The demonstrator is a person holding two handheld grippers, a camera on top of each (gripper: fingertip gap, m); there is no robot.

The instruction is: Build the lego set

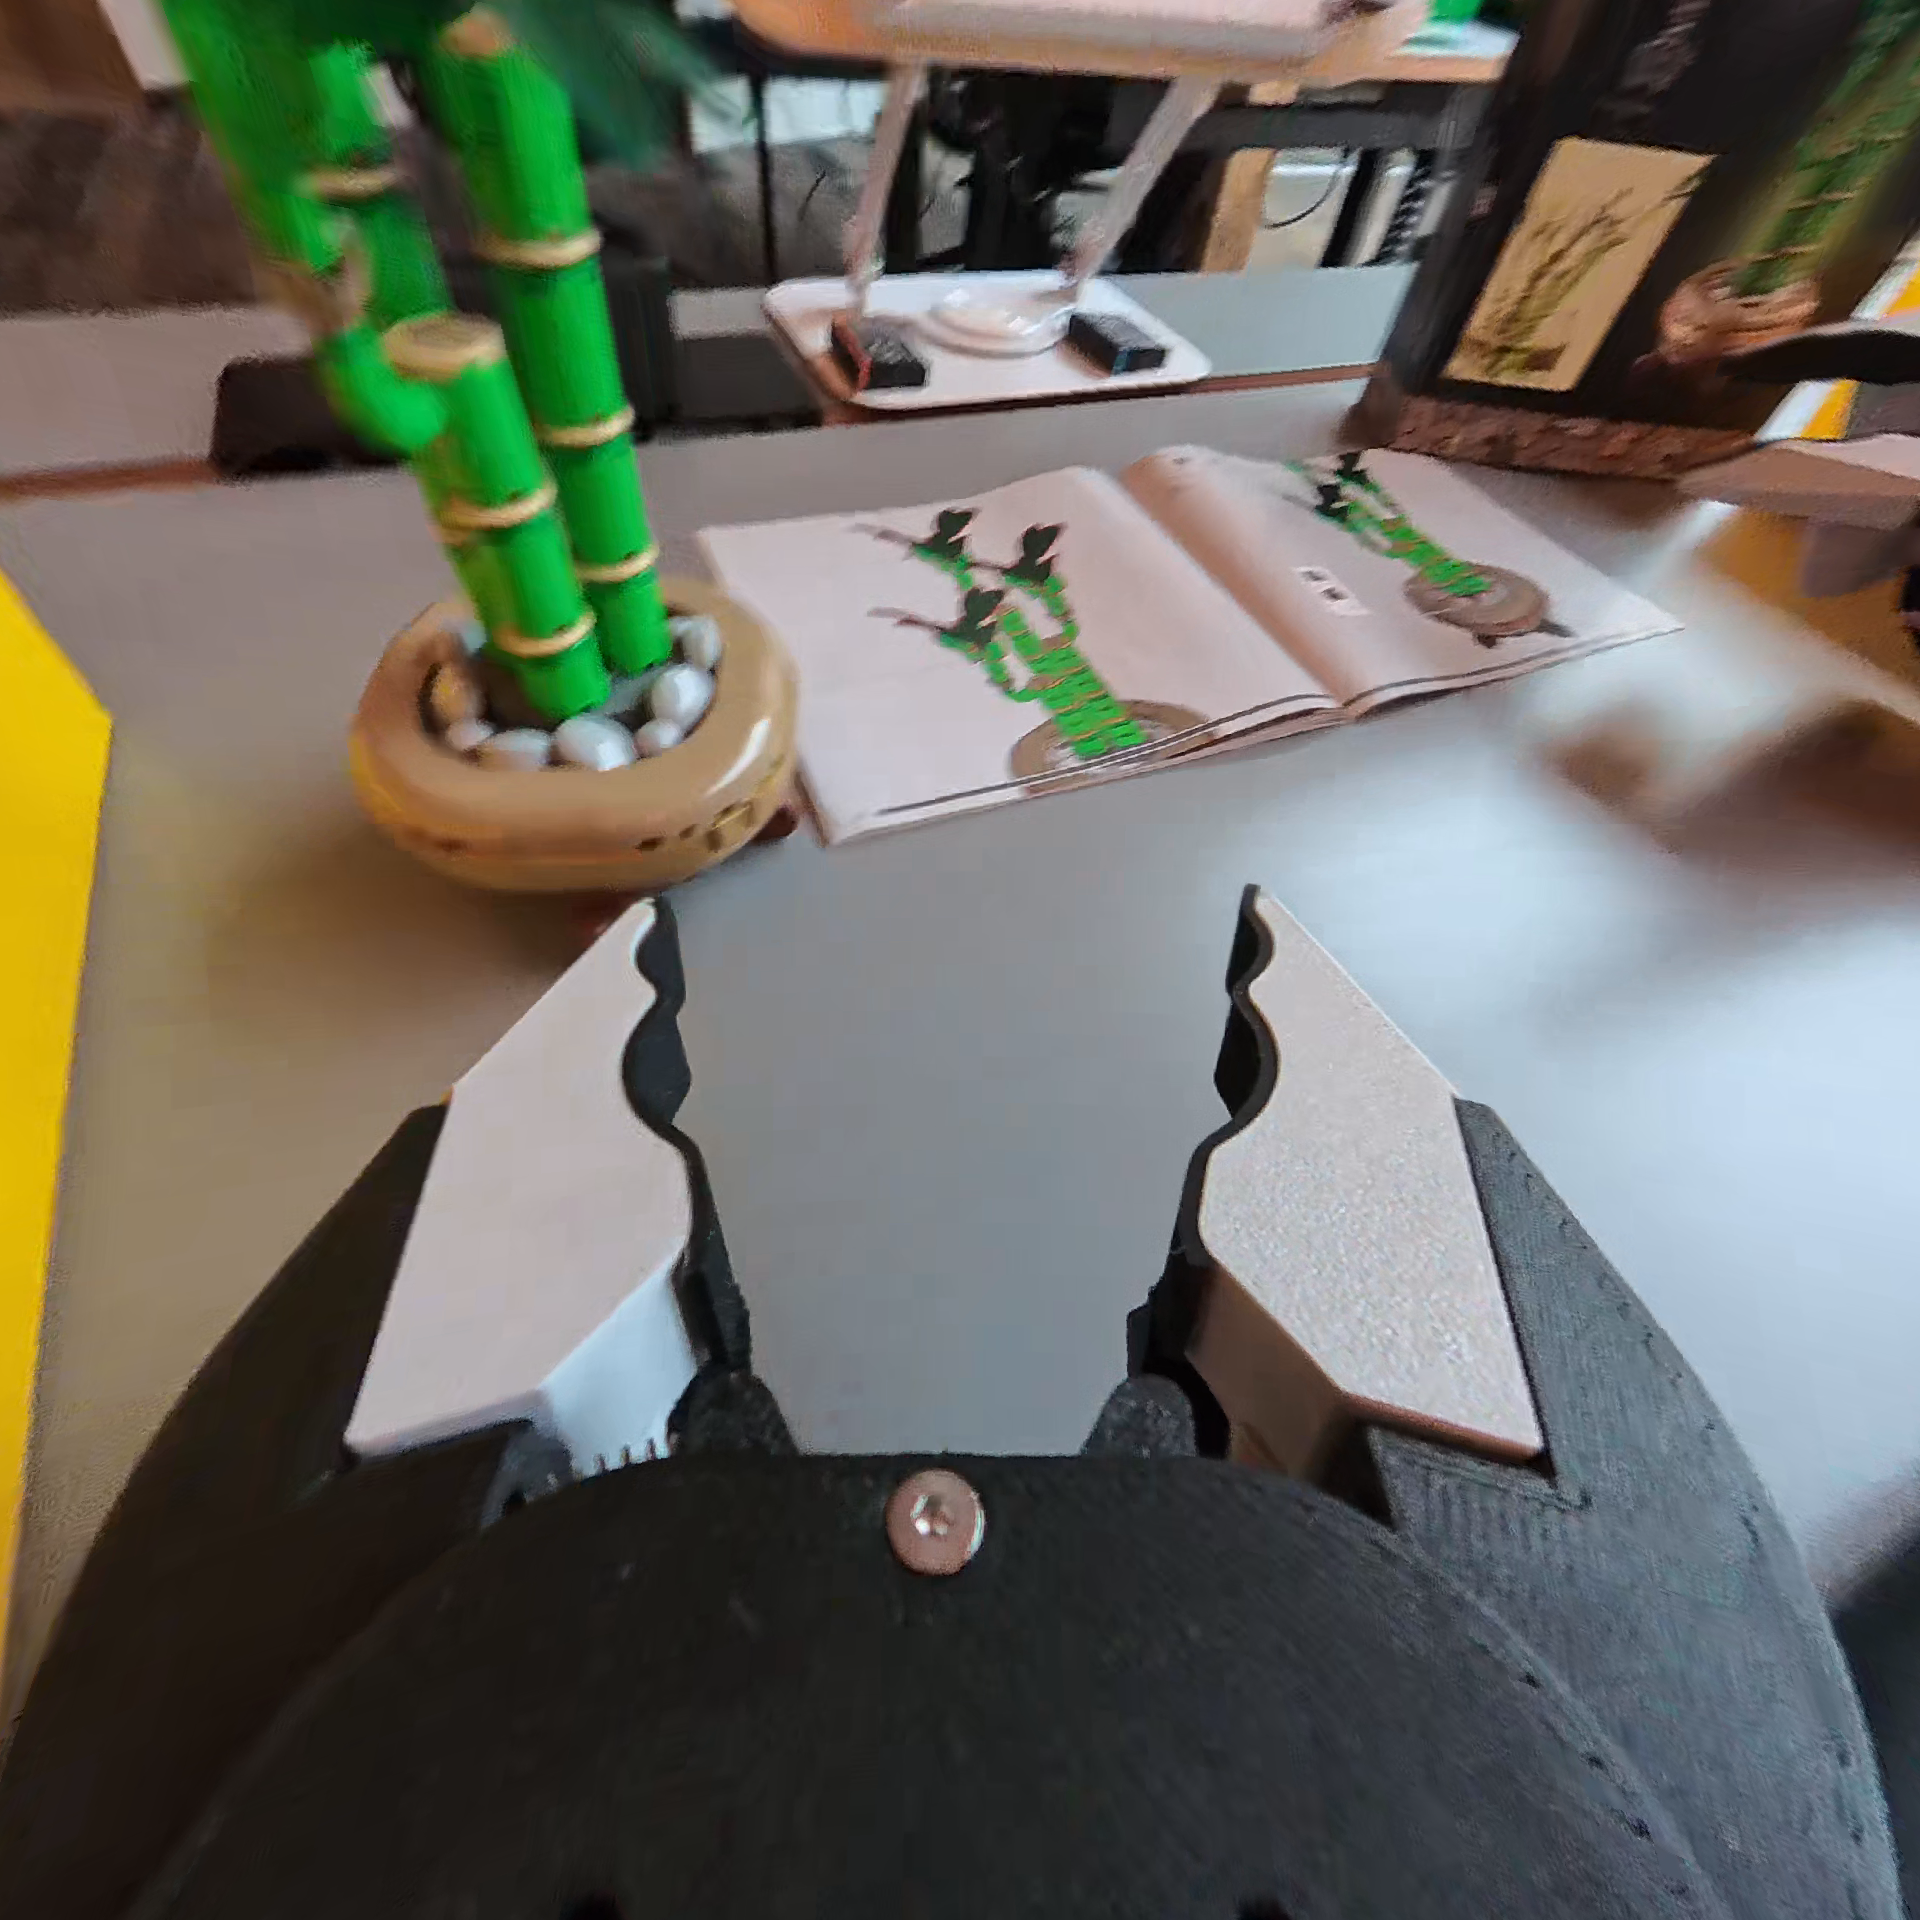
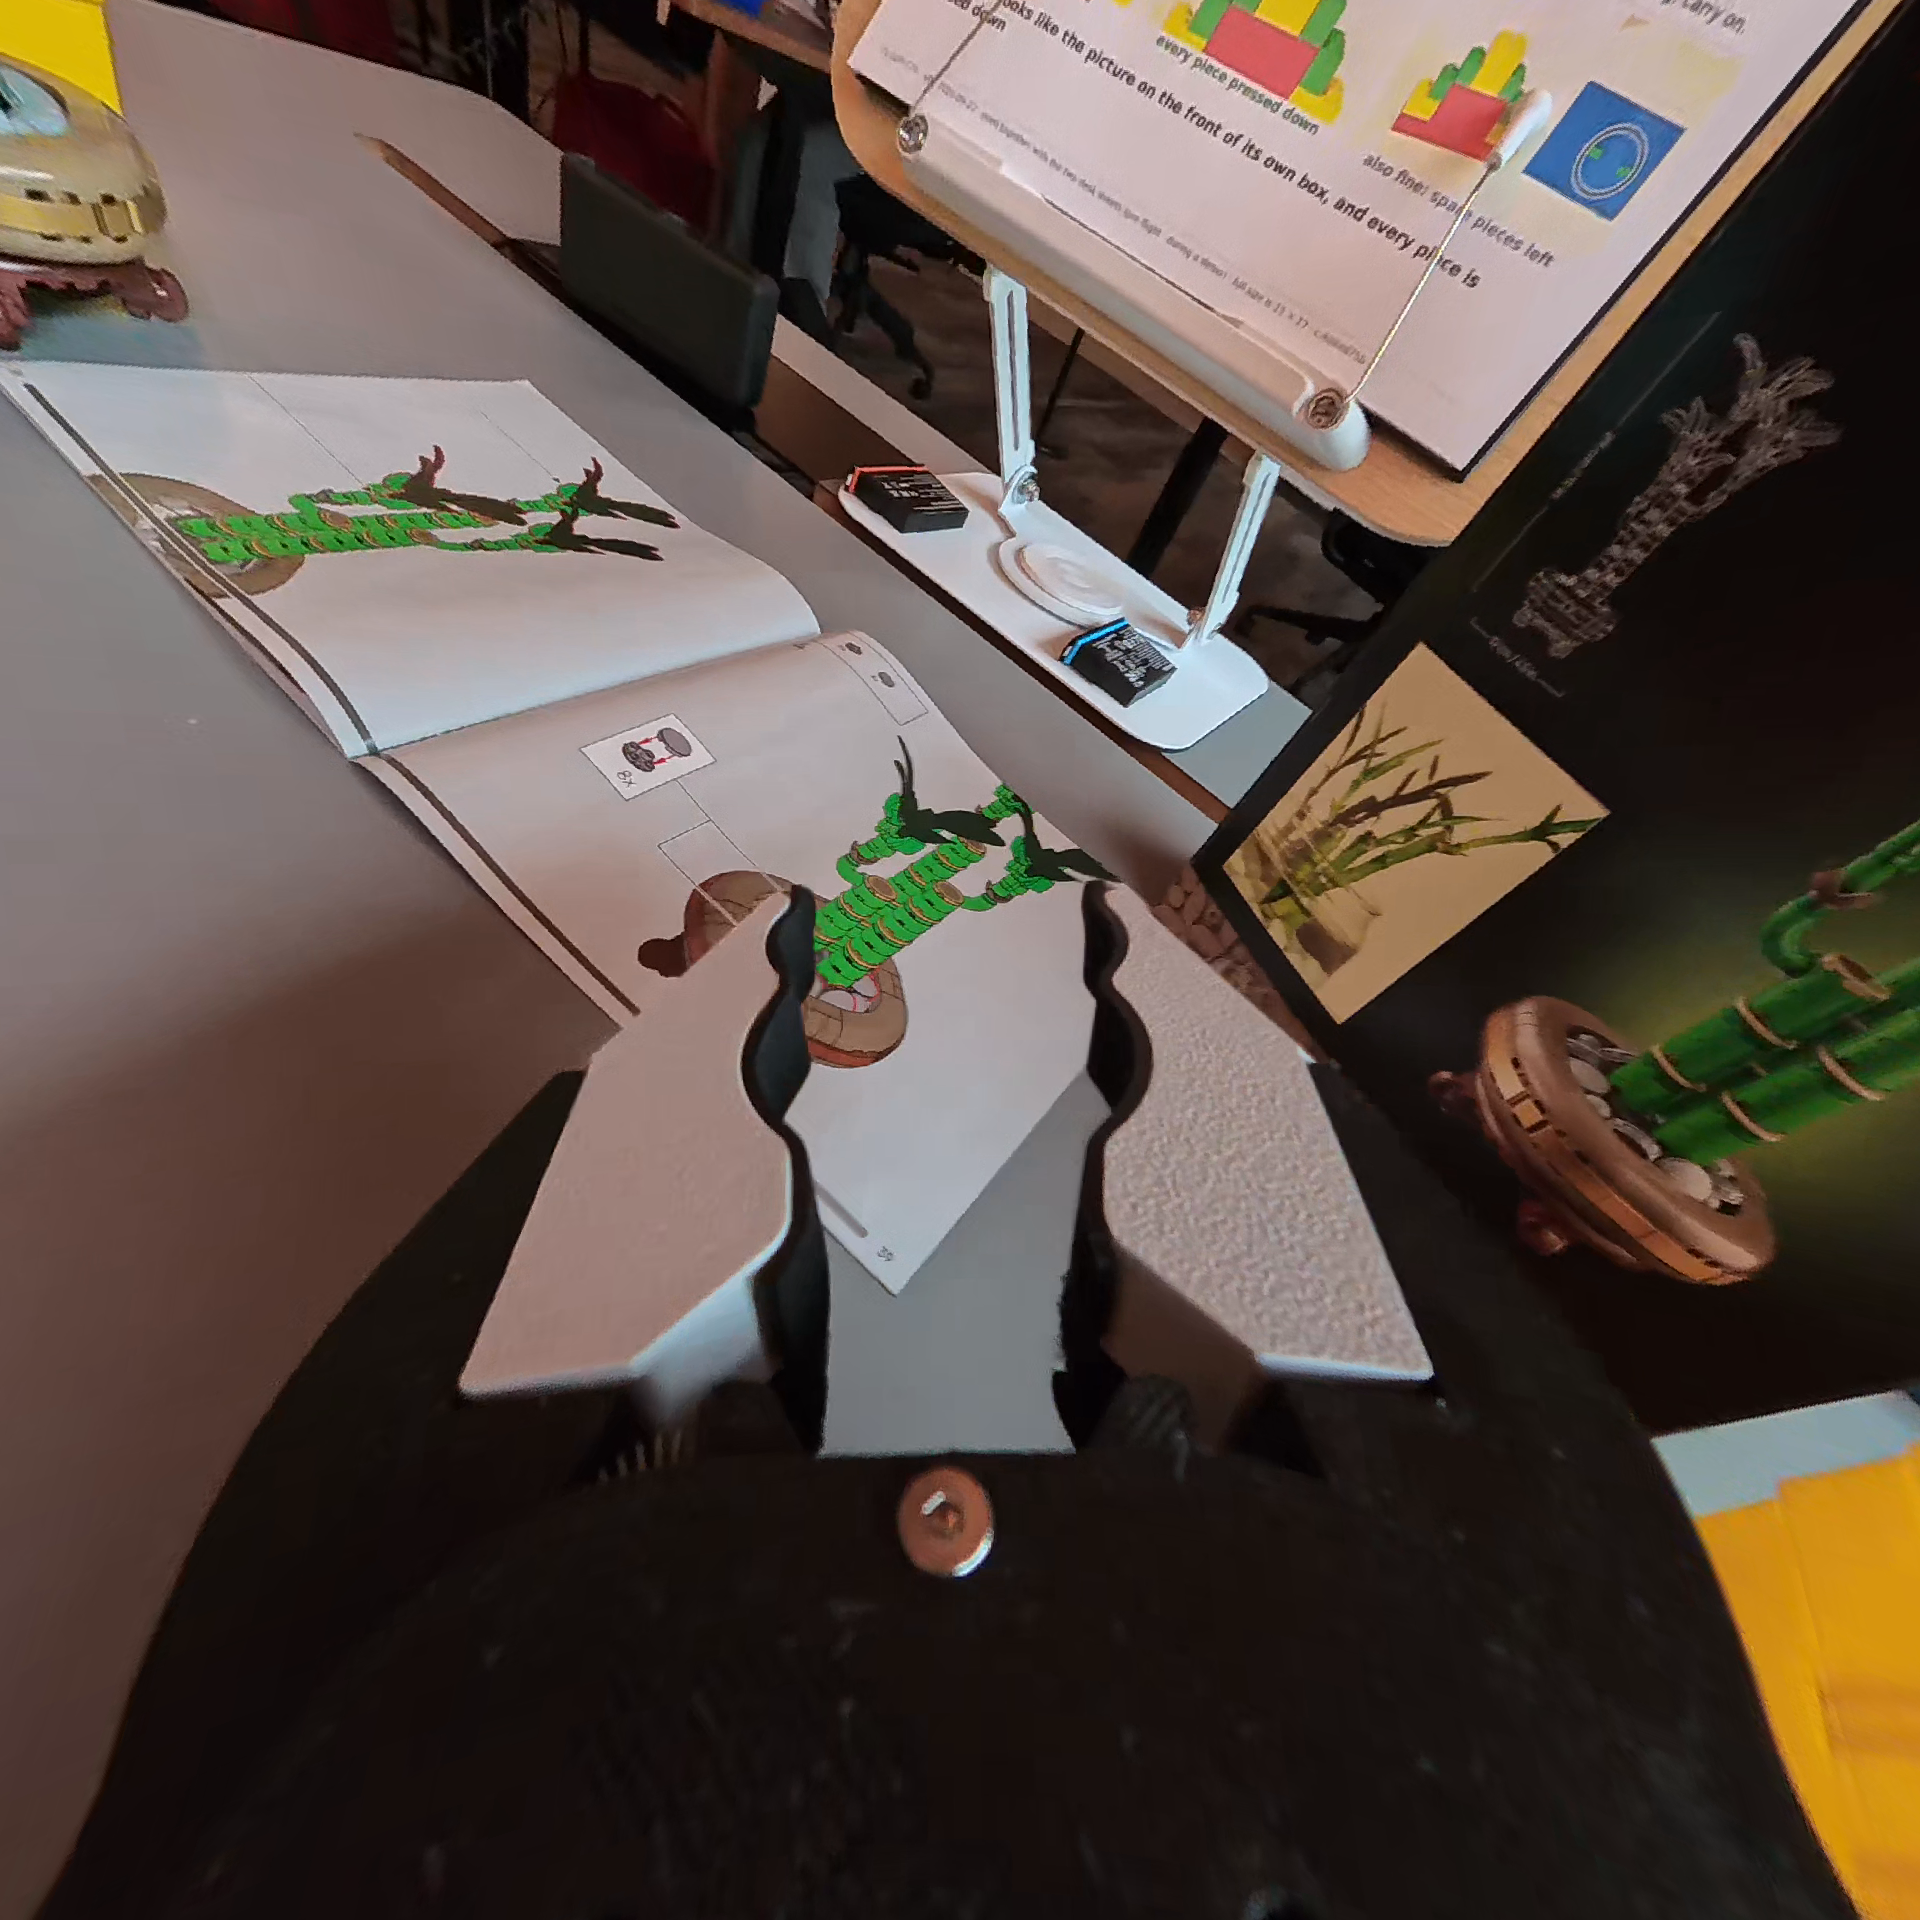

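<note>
A lego bamboo model with green stalks [image 1: 520, 436] stands in a tan bowl [image 1: 561, 790] with grey pebbles, on the grey table at the left. An open instruction booklet [image 1: 1174, 623] lies to its right; it also shows in the right wrist view [image 2: 499, 623]. My left gripper [image 1: 956, 925] is open and empty, low over the table just in front of the bowl. My right gripper [image 2: 940, 909] is open and empty, over the booklet's near page. The bowl's edge [image 2: 73, 197] shows at the far left of the right wrist view.
The black set box [image 2: 1662, 831] stands upright at the right; it also shows in the left wrist view [image 1: 1621, 239]. A white stand [image 2: 1101, 613] holding a printed sheet on a board [image 2: 1299, 187] sits behind the table, with two small black blocks on its base. Yellow surfaces lie at the table's left [image 1: 42, 935] and right [image 2: 1829, 1662]. The tan bowl [image 1: 561, 790] is about 4 cm from my left fingertips and 40 cm from my right.
</note>
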